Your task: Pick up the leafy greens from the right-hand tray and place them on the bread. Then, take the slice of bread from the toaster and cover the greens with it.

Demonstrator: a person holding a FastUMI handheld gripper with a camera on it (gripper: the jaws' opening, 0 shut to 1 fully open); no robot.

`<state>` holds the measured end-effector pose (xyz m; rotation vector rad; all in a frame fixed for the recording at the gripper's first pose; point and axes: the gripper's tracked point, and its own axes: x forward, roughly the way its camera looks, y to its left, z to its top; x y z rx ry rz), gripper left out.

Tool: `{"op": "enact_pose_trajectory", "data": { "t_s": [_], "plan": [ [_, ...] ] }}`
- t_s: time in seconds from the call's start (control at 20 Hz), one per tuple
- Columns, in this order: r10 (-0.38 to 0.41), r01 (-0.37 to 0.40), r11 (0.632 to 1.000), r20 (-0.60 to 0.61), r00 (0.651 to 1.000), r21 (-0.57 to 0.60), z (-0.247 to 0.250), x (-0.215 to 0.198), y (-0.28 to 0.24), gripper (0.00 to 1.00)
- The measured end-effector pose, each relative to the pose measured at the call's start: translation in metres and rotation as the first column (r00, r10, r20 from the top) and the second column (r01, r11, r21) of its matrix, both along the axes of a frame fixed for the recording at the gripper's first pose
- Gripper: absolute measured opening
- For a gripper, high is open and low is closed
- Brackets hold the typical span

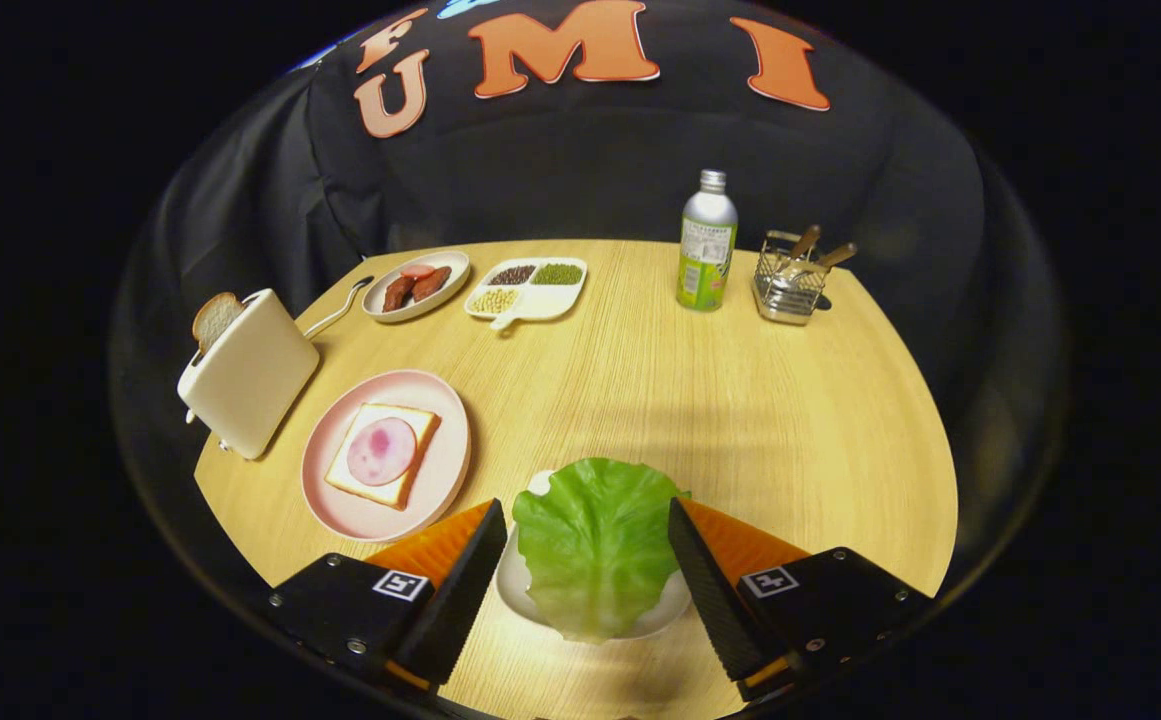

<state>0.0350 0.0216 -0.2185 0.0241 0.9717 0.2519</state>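
A green lettuce leaf [595, 540] lies on a small white tray [515, 585] right between my fingers. My gripper [588, 512] is open, one finger on each side of the leaf, neither pressing on it. To the left, a pink plate [340, 505] carries a slice of bread [418, 428] topped with a round of ham [381, 451]. Further left stands a cream toaster [250, 375] with a bread slice [214, 318] sticking out of its slot.
At the back of the round wooden table [740, 400] are a plate of sausages [416, 284], a divided dish of beans [528, 287], a green bottle [707, 243] and a wire basket with utensils [791, 280]. A spoon [340, 308] lies behind the toaster.
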Motion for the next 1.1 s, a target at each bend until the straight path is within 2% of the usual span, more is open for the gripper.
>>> {"op": "enact_pose_trajectory", "data": {
  "t_s": [0.4,0.7,0.9,1.1],
  "plan": [
    [0.034,-0.052,0.995,-0.201,0.979,-0.089,-0.053,-0.010,-0.005,0.93],
    [0.041,-0.075,0.987,-0.226,0.973,-0.143,-0.067,-0.009,-0.008,0.84],
    [0.020,-0.053,0.988,-0.220,0.975,-0.144,-0.068,-0.007,-0.008,0.70],
    [-0.044,0.016,0.992,-0.217,0.975,-0.128,-0.069,-0.004,-0.016,0.31]
  ]
}}
